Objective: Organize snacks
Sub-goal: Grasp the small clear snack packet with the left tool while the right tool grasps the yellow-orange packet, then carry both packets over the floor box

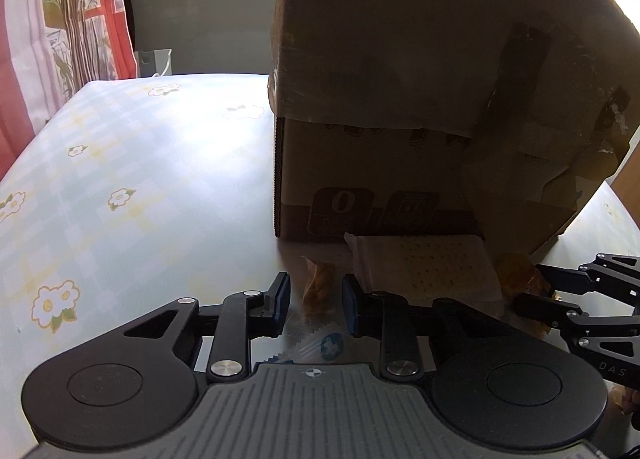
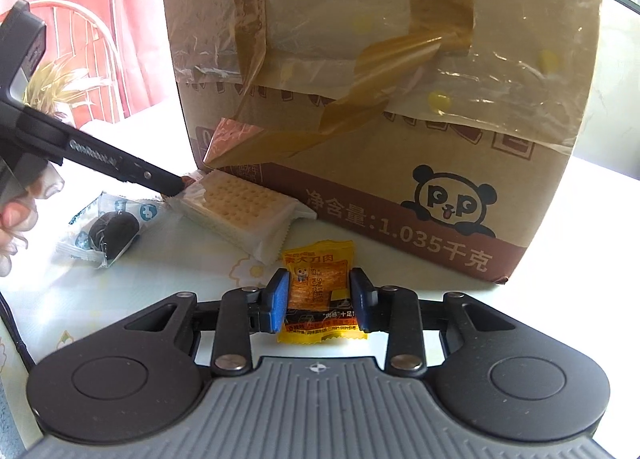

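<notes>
Right gripper (image 2: pixel 319 301) clamped on the yellow snack packet (image 2: pixel 320 291), which lies flat on the table (image 2: pixel 140 279) just in front of the cardboard box (image 2: pixel 400 119).

Left gripper (image 1: pixel 316 305): jaws drawn in around a small orange-brown wrapped snack (image 1: pixel 319 291), pads beside it on both sides. In the right wrist view its fingertip sits at the sealed end of the cracker pack (image 2: pixel 240 211), so what it's pinching is unclear, but it's closed down on something.

Clear-wrapped dark round snack (image 2: pixel 112 235) lies loose on the tablecloth, left of the crackers, untouched.

Cracker pack rests against the foot of the box.

Box flap hangs down over the front (tape peeling); inside not visible.

Progress: early, I'd say. Every visible snack is on the table and none seen inside the box. Two grips taken, nothing lifted yet.
</notes>
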The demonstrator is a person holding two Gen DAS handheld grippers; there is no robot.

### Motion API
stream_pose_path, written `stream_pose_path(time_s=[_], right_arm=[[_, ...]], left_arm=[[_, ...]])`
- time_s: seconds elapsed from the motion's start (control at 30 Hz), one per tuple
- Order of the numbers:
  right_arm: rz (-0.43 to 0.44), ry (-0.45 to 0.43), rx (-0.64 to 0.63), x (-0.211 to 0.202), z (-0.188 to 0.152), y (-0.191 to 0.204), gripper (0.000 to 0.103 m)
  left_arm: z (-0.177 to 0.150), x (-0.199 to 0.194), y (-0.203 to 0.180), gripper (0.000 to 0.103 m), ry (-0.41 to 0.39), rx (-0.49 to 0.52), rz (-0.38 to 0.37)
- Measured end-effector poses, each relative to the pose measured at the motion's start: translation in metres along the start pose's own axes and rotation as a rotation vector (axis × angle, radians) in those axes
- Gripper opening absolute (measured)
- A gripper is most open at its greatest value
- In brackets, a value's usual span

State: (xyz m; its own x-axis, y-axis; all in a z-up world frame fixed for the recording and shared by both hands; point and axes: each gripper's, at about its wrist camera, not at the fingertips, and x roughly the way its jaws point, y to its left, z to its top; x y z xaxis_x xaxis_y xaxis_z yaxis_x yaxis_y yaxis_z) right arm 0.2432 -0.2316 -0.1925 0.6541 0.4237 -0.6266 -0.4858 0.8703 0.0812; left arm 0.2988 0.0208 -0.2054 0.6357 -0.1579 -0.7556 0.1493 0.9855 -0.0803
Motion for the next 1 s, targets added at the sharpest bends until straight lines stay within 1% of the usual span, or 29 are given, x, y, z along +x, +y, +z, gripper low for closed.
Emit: stream_pose_path(time_s=[0.1,0.27,0.43,0.57,0.73,0.87,1.0], right_arm=[[0.001,0.000,0.002,0.000,0.000,0.000,0.035],[0.003,-0.002,0.006,0.000,0.000,-0.001,0.035],[0.002,-0.006,0.021,-0.001,0.000,-0.002,0.034],[-0.015,-0.052,0.081,-0.014,-0.002,-0.009,0.034],[-0.028,-0.072,0.114,-0.038,-0.008,-0.012,0.034],[-0.029,-0.134,0.111,-0.067,-0.002,-0.013,0.034],[-0.045,-0.249,0.146,-0.103,0.019,-0.023,0.034]], left_arm=[[-0.003,-0.001,0.005,0.018,-0.017,-0.024,0.017],[-0.006,-0.021,0.006,0.017,-0.056,-0.014,0.009],[-0.007,-0.045,0.009,0.017,-0.099,-0.052,-0.009],[-0.007,-0.062,0.013,0.017,-0.144,-0.064,-0.017],[-0.003,-0.080,0.013,0.017,-0.191,-0.075,-0.018],[0.008,-0.100,0.008,0.017,-0.239,-0.068,-0.032],[0.025,-0.125,-0.010,0.017,-0.317,-0.019,-0.083]])
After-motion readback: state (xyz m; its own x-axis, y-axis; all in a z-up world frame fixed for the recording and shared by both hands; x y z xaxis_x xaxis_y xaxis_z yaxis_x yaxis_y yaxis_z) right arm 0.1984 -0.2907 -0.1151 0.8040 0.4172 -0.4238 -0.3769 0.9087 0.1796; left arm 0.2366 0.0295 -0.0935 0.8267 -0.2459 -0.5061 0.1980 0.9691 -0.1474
